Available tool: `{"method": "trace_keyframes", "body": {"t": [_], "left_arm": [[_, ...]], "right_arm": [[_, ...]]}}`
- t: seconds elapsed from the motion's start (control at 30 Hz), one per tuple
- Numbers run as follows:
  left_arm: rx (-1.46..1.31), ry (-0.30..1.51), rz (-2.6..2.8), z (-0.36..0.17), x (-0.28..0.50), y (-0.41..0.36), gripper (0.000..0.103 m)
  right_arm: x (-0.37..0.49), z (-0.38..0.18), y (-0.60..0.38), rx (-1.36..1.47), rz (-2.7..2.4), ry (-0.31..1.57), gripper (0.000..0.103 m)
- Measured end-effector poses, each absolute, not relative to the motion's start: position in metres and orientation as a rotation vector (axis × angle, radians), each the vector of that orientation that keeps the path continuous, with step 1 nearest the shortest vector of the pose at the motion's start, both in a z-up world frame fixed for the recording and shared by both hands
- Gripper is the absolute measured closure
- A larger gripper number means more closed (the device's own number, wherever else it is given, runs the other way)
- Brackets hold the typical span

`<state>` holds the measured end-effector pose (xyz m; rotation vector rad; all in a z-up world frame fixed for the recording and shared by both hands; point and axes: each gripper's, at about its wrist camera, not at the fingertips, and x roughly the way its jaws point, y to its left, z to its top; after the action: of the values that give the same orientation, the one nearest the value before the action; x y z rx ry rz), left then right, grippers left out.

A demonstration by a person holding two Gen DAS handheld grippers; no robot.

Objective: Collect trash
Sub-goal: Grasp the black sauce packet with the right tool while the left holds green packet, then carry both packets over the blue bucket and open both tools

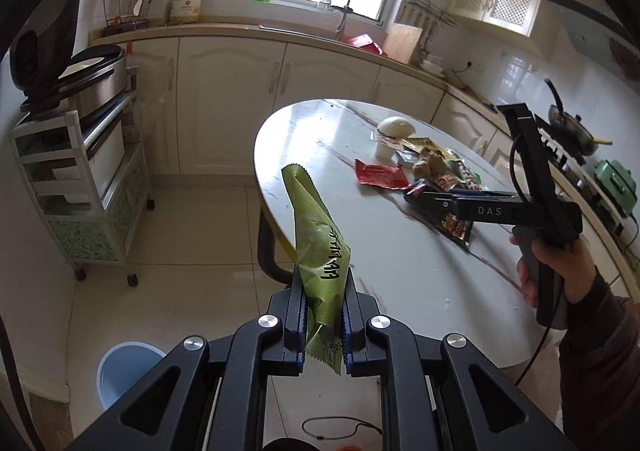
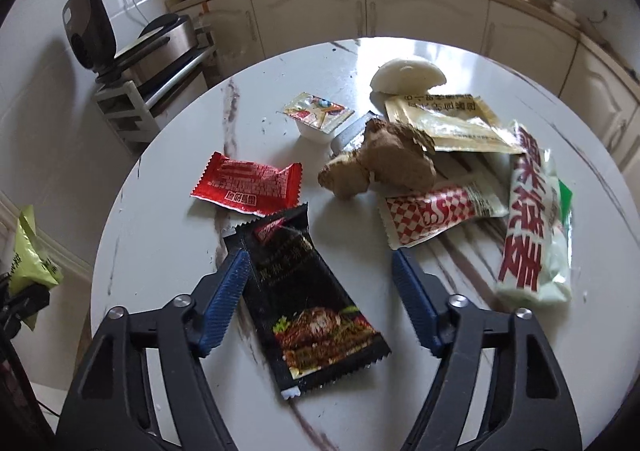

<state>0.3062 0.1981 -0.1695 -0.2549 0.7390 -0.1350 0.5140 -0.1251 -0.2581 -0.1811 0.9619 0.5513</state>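
Left tongs (image 1: 323,307) clenched on green wrapper (image 1: 320,251) beside worktop (image 1: 400,271); right tongs (image 2: 320,263) released, straddling black sachet (image 2: 308,303).

The right gripper (image 1: 416,199) bears the white letters "DAS" on its side. The green wrapper (image 1: 320,251), red packet (image 2: 248,183) and other wrappers carry Chinese characters, too small or skewed to read.
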Motion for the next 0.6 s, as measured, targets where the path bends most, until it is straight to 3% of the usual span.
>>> {"method": "trace_keyframes", "body": {"t": [0.1,0.17,0.23,0.6], "left_arm": [[-0.266,0.737,-0.129,-0.169,0.300,0.205,0.093],[-0.277,0.739,-0.119,-0.170,0.298,0.209,0.093],[-0.287,0.746,-0.117,-0.171,0.297,0.212,0.093],[-0.321,0.744,-0.097,-0.167,0.289,0.231,0.093]], "right_arm": [[0.514,-0.258,-0.121,-0.233,0.555,0.953,0.063],[0.509,-0.257,-0.118,-0.257,0.599,0.945,0.082],[0.505,-0.255,-0.117,-0.276,0.604,0.937,0.090],[0.473,-0.229,-0.121,-0.198,0.595,0.832,0.096]]}}
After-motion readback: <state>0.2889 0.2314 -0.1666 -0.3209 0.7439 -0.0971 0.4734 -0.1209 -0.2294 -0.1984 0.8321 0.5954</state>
